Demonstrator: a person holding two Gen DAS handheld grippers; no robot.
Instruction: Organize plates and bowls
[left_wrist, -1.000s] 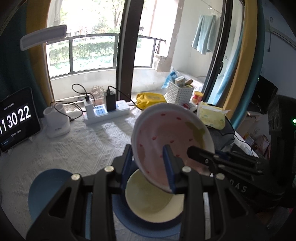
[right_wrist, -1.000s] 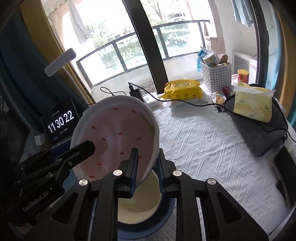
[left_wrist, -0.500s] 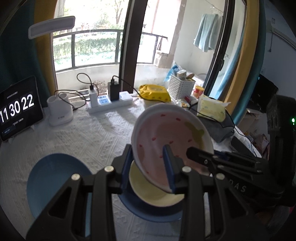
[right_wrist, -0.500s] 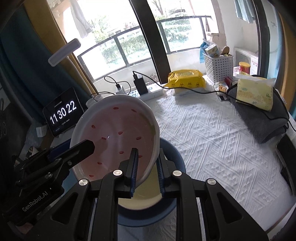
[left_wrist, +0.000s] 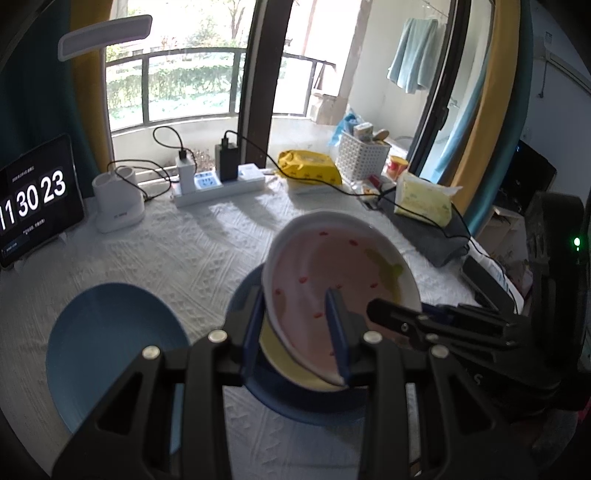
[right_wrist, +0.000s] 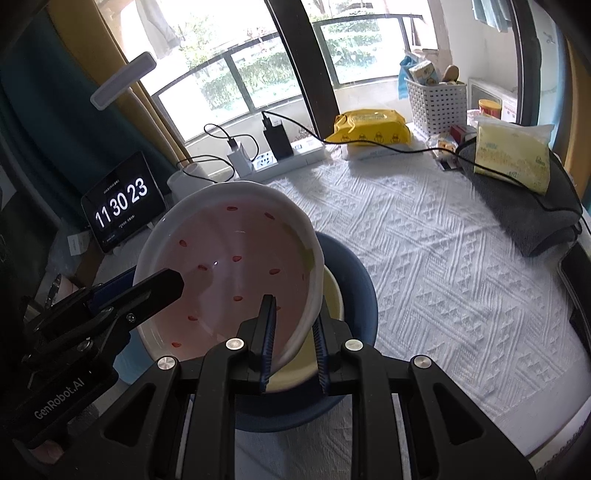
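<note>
Both grippers hold one pink bowl (left_wrist: 338, 291) with red flecks, white outside, tilted up off the stack beneath it.

Left gripper (left_wrist: 295, 328): jaws clamped on the bowl's near-left rim, one blue pad inside the bowl, the other outside it. Right gripper (right_wrist: 291, 343): jaws clamped on the bowl's near-right rim, rim wall pinched between the two blue pads. In the left wrist view the right gripper's finger reaches in from the right over the bowl; in the right wrist view the left gripper enters from the left the same way.

Below the bowl: a pale yellow bowl (right_wrist: 334, 295) nested in a dark blue bowl (right_wrist: 360, 291), which sits on the white textured cloth (right_wrist: 424, 258) covering the desk. The pink bowl's lower edge sits inside the yellow bowl's opening; contact between them cannot be told.

A light blue plate (left_wrist: 110, 347) lies flat on the cloth to the left of the stack, apart from it.

Far side of desk: clock tablet (left_wrist: 35, 201) reading 11 30 23 at far left, white holder (left_wrist: 118, 203) beside it, power strip (left_wrist: 221, 182) with chargers, yellow wipes pack (left_wrist: 310, 171), white basket (left_wrist: 364, 157). At the right, a yellow tissue pack (right_wrist: 511, 155) rests on a folded grey cloth (right_wrist: 532, 218).
</note>
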